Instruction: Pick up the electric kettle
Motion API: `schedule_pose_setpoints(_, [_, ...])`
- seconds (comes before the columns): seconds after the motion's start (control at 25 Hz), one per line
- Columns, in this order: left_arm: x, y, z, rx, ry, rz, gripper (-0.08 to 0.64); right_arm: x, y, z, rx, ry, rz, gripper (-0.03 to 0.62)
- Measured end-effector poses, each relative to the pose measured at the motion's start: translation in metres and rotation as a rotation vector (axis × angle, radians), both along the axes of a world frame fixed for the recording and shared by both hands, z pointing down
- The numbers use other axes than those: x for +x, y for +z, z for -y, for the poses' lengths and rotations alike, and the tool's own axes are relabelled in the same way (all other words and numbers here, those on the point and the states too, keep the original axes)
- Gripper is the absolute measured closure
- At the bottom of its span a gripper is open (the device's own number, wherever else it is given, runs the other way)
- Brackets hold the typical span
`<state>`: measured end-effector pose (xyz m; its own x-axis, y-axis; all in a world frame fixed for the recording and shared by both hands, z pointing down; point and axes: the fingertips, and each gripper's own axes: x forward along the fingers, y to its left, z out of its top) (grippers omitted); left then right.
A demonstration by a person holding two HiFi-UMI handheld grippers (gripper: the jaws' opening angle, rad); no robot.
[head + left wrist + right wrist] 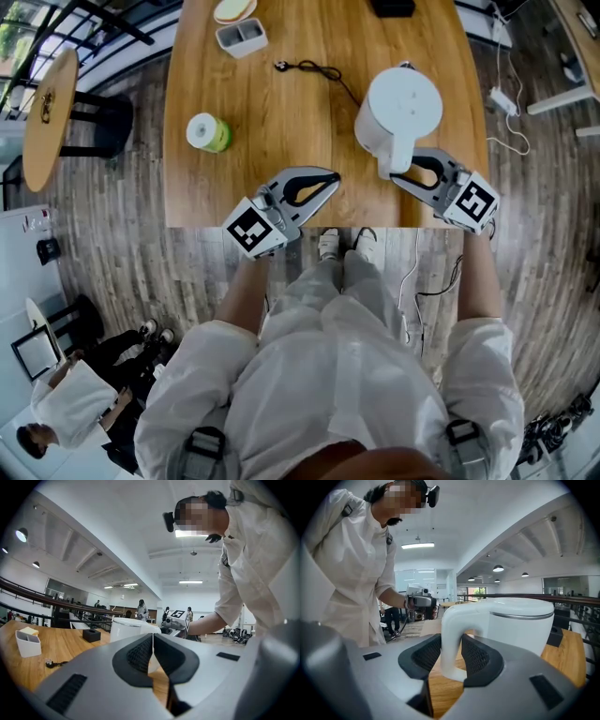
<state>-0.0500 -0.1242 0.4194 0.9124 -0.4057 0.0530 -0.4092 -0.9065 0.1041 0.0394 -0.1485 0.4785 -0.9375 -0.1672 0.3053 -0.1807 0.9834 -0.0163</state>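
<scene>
The white electric kettle (pixel 403 105) stands on the wooden table (pixel 281 122) near its front right corner, with its handle (pixel 395 157) turned toward me. My right gripper (pixel 400 176) is shut on that handle; in the right gripper view both black pads press the white handle (pixel 451 634) from either side, and the kettle body (pixel 520 623) rises just behind. My left gripper (pixel 332 178) hovers at the table's front edge, left of the kettle, shut with nothing in it. In the left gripper view its jaws (pixel 153 638) meet, and the kettle (pixel 125 629) shows beyond them.
A black cable (pixel 314 68) lies on the table behind the kettle. A green and white roll (pixel 207 132) sits at the left, a white two-part container (pixel 241 37) and a black box (pixel 392 7) at the back. A round side table (pixel 47 112) stands off to the left.
</scene>
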Motion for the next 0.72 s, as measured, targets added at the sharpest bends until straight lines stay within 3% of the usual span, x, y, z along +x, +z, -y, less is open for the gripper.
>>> schedule_pose_setpoints(0.12, [0.000, 0.002, 0.001, -0.004, 0.002, 0.001, 0.554, -0.002, 0.000, 0.003, 0.027, 0.033, 0.008, 0.453])
schedule_pose_setpoints(0.24, [-0.003, 0.003, 0.000, -0.009, 0.002, 0.002, 0.552, -0.001, -0.001, 0.004, 0.056, 0.158, 0.061, 0.451])
schedule_pose_setpoints(0.56, [-0.008, -0.002, -0.004, 0.002, 0.032, -0.004, 0.553, 0.024, -0.002, -0.011, 0.024, 0.843, 0.197, 0.445])
schedule_pose_setpoints(0.72, [-0.010, -0.004, -0.006, 0.008, 0.052, -0.006, 0.552, 0.013, -0.008, -0.011, 0.033, 0.992, 0.222, 0.394])
